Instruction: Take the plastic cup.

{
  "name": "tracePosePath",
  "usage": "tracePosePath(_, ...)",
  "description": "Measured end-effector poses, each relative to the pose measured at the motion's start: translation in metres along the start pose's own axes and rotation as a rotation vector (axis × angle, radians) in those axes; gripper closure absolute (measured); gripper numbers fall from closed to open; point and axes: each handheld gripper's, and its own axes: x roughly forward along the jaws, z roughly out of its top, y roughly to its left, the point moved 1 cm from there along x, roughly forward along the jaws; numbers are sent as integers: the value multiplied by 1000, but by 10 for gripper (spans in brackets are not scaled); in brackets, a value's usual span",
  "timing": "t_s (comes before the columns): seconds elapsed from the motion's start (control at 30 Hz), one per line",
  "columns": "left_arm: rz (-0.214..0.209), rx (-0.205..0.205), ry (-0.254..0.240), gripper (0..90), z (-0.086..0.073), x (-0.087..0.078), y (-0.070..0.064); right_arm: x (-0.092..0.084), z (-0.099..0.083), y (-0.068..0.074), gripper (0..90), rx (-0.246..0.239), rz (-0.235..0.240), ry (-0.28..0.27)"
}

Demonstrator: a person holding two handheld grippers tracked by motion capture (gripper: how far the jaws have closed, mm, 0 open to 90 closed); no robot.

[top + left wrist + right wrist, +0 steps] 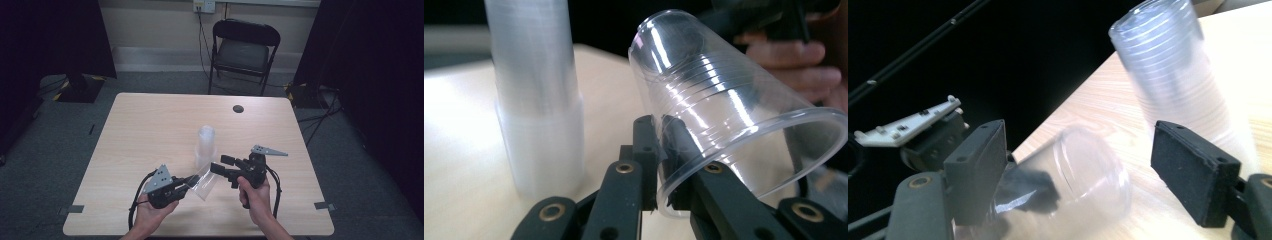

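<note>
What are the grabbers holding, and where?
The left gripper pinches the clear cup by its rim. The right gripper is open, holding nothing.

High overhead view plus two close gripper views, all sharing the cup stack (pixel 205 145).

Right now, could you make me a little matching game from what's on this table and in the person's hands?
Things:
1. single clear cup
2. stack of cups
3. right gripper
4. chair

States:
A. jaws apart, nothing gripped
B. upright on the table
C. beyond the table's far edge
D. rim pinched by the left gripper

Pairs: 1-D, 2-B, 3-A, 4-C
</note>
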Motion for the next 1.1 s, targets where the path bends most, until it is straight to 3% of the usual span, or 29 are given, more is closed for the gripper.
tracePosePath(0.07,-17,-27,-20,859,3,-3,1,0,0,-1,232,3,2,-3)
tracePosePath(0.27,-15,-72,20,864,6,-9,9,-4,0,-2,251,-29,-23,6)
tracePosePath(0.3,-35,-84,28,864,7,-10,11,-7,-1,-3,254,-42,-28,11)
tracePosePath(0.4,-35,-82,46,865,8,-11,11,-10,-3,-5,260,-62,-49,16)
tracePosePath(0.57,-33,-37,116,870,9,-7,8,-17,-11,-6,266,-131,-78,42)
tracePosePath(0.67,-17,-18,130,868,9,-5,7,-19,-13,-6,280,-153,-87,54)
tracePosePath(0.73,13,10,164,867,8,-4,8,-22,-16,-7,290,-180,-76,72)
tracePosePath(0.77,12,1,178,867,7,-3,10,-23,-19,-6,298,-215,-86,90)
tracePosePath(0.8,12,1,178,867,7,-3,10,-23,-19,-6,298,-215,-86,90)
tracePosePath(0.83,3,-6,193,866,6,-2,11,-25,-22,-5,300,-262,-91,110)
tracePosePath(0.87,3,-6,193,866,6,-2,11,-25,-22,-5,300,-262,-91,110)
tracePosePath(0.9,-7,-23,209,866,5,-1,12,-24,-25,-3,292,-310,-96,139)
tracePosePath(0.93,-7,-23,209,866,5,-1,12,-24,-25,-3,292,-310,-96,139)
tracePosePath(1.03,-15,-42,227,866,5,0,13,-19,-30,4,277,-365,-73,205)
tracePosePath(1.1,-25,-63,243,868,5,1,14,-13,-34,10,255,-440,-87,249)
